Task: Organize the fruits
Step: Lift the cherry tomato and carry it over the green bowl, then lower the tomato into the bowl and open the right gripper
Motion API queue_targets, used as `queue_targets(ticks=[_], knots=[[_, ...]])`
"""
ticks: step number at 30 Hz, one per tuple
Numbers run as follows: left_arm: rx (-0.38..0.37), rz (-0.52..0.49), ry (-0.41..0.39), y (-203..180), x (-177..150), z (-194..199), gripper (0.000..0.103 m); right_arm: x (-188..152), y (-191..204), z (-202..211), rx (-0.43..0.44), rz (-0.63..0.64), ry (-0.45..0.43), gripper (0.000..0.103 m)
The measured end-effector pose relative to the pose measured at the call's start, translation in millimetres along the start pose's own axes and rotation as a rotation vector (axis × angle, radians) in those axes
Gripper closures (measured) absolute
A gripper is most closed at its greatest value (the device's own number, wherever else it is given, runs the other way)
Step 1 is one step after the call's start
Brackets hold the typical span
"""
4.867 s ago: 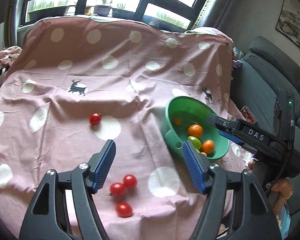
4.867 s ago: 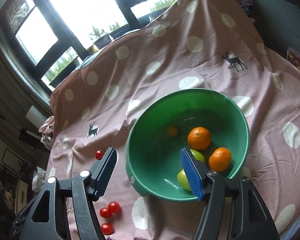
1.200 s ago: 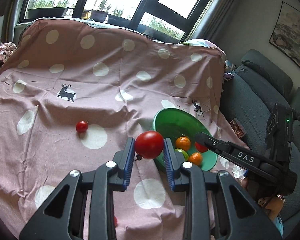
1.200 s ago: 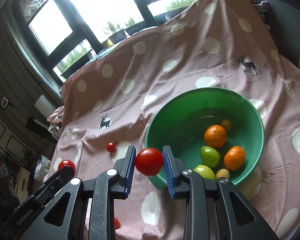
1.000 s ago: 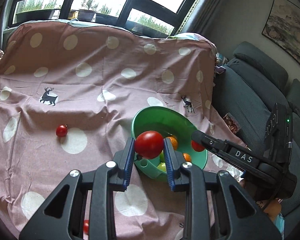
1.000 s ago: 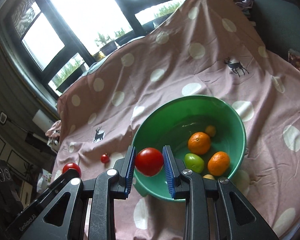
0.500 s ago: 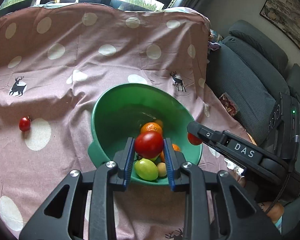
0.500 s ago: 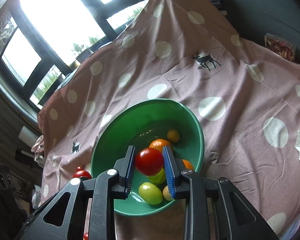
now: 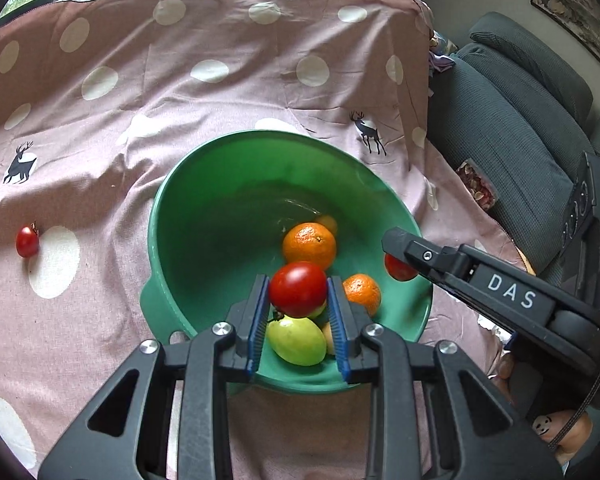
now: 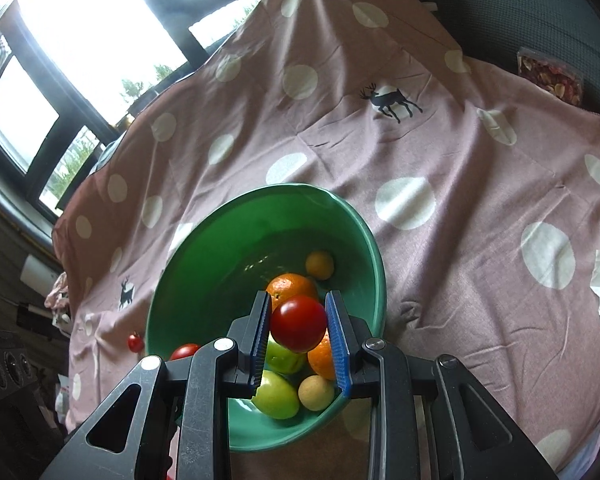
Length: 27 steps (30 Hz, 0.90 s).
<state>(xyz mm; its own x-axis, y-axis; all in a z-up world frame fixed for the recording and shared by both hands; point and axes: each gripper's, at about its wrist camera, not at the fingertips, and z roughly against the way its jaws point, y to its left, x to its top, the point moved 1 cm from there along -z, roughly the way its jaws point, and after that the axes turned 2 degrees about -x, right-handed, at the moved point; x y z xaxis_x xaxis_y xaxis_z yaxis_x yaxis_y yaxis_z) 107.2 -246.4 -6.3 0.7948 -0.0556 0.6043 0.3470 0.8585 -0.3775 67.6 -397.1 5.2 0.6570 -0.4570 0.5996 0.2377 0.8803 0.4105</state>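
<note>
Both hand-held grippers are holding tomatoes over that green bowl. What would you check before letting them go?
1. Left hand-held gripper clamped on its tomato: ok.
2. Right hand-held gripper clamped on its tomato: ok.
3. Both tomatoes over the green bowl, inside its rim: ok.
4. Free space on the bowl floor beside the oranges and green fruits: ok.
5. Height above the fruit low enough for a soft drop: cannot tell.
6. All fruit collected: not ok, a small tomato lies on the dotted cloth.
</note>
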Motion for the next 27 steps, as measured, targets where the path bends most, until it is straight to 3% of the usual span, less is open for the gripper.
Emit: queue_targets(ticks=[27], knots=[[0.055, -0.025, 0.036, -4, -1, -20, 0.074, -3, 1, -11, -0.008, 0.008, 0.037, 0.073]])
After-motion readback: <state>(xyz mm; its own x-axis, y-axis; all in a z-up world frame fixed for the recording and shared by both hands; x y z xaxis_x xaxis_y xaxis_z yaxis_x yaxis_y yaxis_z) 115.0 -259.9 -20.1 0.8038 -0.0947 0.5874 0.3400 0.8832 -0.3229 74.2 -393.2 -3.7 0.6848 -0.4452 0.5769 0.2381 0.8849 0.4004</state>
